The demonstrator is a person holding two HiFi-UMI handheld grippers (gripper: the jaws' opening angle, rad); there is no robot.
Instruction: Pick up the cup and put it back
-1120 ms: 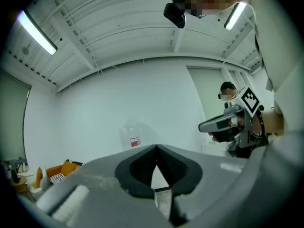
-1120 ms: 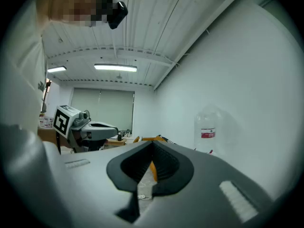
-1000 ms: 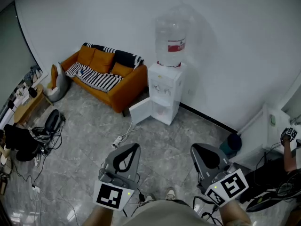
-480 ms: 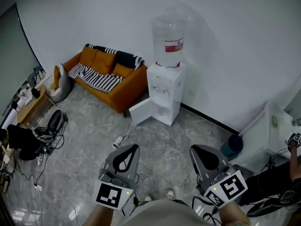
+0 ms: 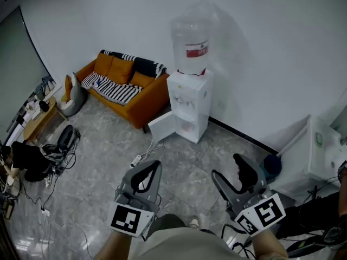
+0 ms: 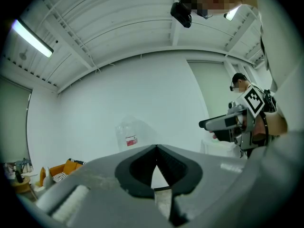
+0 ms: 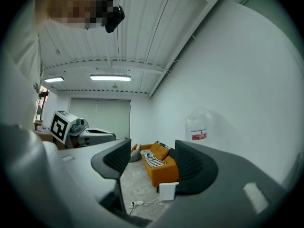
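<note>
Ahead of you, bare floor (image 5: 103, 150) runs to the water dispenser (image 5: 187, 107); you can't read its bottle's red label (image 5: 196, 50). Your left gripper (image 5: 147, 167) is closed and empty. Your right gripper (image 5: 227, 167) has just been opening and is also empty. You can't tell where the cup is.

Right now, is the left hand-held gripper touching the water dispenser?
Apart. Head view shows open floor between the left hand-held gripper and the water dispenser.

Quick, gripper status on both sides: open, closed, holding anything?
Left gripper: closed, nothing held.
Right gripper: open and empty; its fingers have just been opening.
</note>
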